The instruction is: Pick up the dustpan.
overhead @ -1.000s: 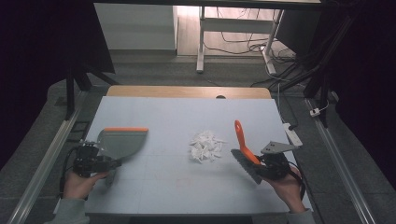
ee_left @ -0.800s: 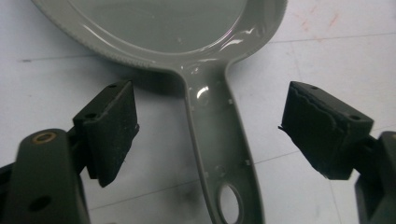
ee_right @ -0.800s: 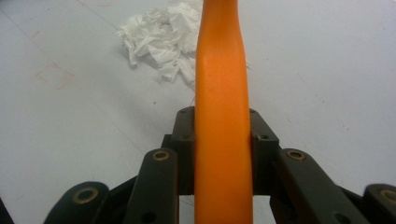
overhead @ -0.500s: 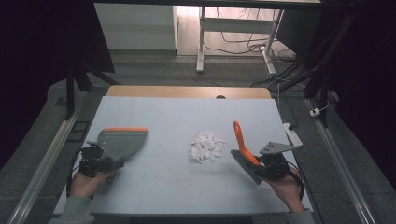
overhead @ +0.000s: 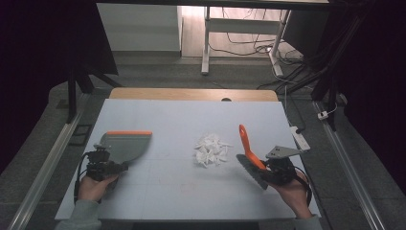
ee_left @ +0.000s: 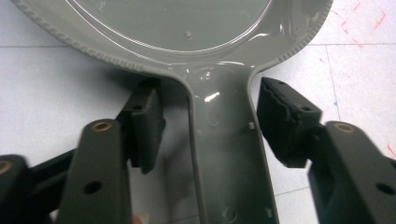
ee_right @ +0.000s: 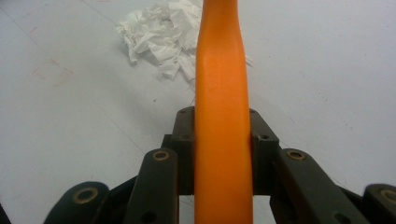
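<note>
Two tools are in play: the right gripper pinches the orange brush handle. The left gripper, jaws just closing, straddles the grey dustpan handle without contact yet. It probably needs to clamp before the shredded paper is swept.

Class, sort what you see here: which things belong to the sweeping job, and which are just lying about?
Part of the job:
- grey dustpan
- orange-handled brush
- pile of white paper scraps

Just lying about:
- white power strip
- cables on the floor
</note>
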`<action>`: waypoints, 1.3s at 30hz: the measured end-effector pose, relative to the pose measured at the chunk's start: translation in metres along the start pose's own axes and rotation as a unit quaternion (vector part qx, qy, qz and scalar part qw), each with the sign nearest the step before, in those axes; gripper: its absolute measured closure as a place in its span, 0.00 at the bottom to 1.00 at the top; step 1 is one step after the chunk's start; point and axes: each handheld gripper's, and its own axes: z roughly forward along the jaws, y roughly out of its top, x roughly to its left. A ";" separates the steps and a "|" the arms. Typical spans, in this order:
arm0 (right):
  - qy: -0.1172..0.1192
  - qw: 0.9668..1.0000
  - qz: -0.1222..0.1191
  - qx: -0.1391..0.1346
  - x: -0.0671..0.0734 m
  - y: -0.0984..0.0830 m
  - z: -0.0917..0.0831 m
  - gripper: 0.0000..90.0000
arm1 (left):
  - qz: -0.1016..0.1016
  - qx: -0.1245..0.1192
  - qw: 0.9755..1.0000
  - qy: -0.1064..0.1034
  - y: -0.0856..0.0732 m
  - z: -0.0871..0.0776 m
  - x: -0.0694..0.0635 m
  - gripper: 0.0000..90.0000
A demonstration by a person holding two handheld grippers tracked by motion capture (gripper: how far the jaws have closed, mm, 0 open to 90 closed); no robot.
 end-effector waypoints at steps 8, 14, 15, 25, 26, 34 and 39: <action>-0.001 1.000 0.002 -0.001 0.000 0.000 -0.001 0.78 | -0.006 -0.004 1.000 -0.008 0.000 0.002 0.001 0.60; 0.000 1.000 0.001 0.001 0.000 0.000 0.001 0.79 | -0.011 -0.010 1.000 -0.016 0.001 0.002 0.002 0.66; 0.000 1.000 0.001 0.000 0.000 0.000 0.001 0.78 | -0.012 -0.012 1.000 -0.016 0.000 0.002 0.002 0.67; -0.001 1.000 0.002 -0.001 -0.001 0.000 0.000 0.78 | -0.017 -0.024 0.999 -0.021 -0.001 0.001 0.006 0.68; -0.001 1.000 0.002 -0.001 -0.001 0.000 0.000 0.78 | -0.017 -0.025 0.999 -0.021 -0.001 0.001 0.006 0.68; -0.001 1.000 0.002 -0.001 -0.001 0.000 0.000 0.79 | -0.007 -0.031 0.999 -0.027 -0.002 0.000 0.008 0.68; -0.001 1.000 0.002 -0.003 -0.001 0.000 -0.001 0.79 | -0.001 -0.039 0.999 -0.032 -0.002 -0.003 0.009 0.68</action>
